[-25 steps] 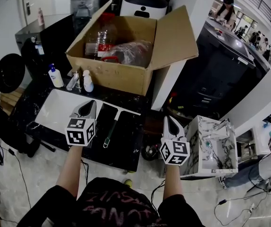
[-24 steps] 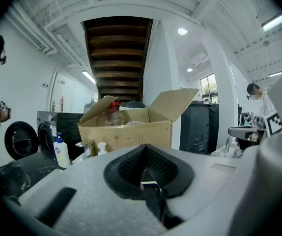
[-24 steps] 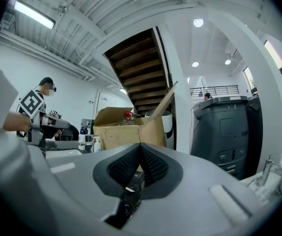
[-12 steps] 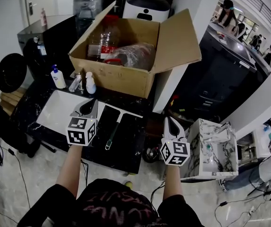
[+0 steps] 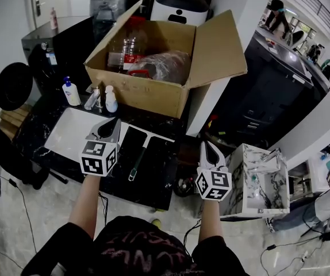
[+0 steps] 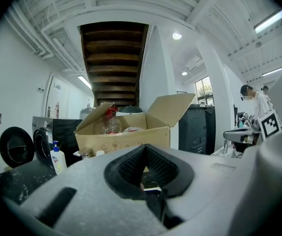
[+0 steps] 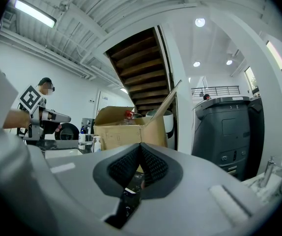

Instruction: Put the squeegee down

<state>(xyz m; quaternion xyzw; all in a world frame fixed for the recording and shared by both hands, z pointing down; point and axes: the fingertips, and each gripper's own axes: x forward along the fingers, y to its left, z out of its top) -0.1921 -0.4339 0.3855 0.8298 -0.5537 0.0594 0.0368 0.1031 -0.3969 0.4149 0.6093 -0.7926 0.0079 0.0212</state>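
In the head view, the squeegee (image 5: 137, 158) is seen lying flat on the dark countertop (image 5: 156, 177) in front of the cardboard box (image 5: 153, 91), between the left gripper (image 5: 110, 126) and the right gripper (image 5: 206, 149) and touched by neither. In the left gripper view, the jaws of the left gripper (image 6: 145, 152) are shown pressed together with nothing between them. In the right gripper view, the jaws of the right gripper (image 7: 140, 150) are likewise shown pressed together and empty, with the cardboard box (image 7: 124, 134) beyond them.

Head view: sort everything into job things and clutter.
Job: squeegee, lying on the counter; left gripper and right gripper, both shut, empty.
Clutter: box, pump bottle, sink.
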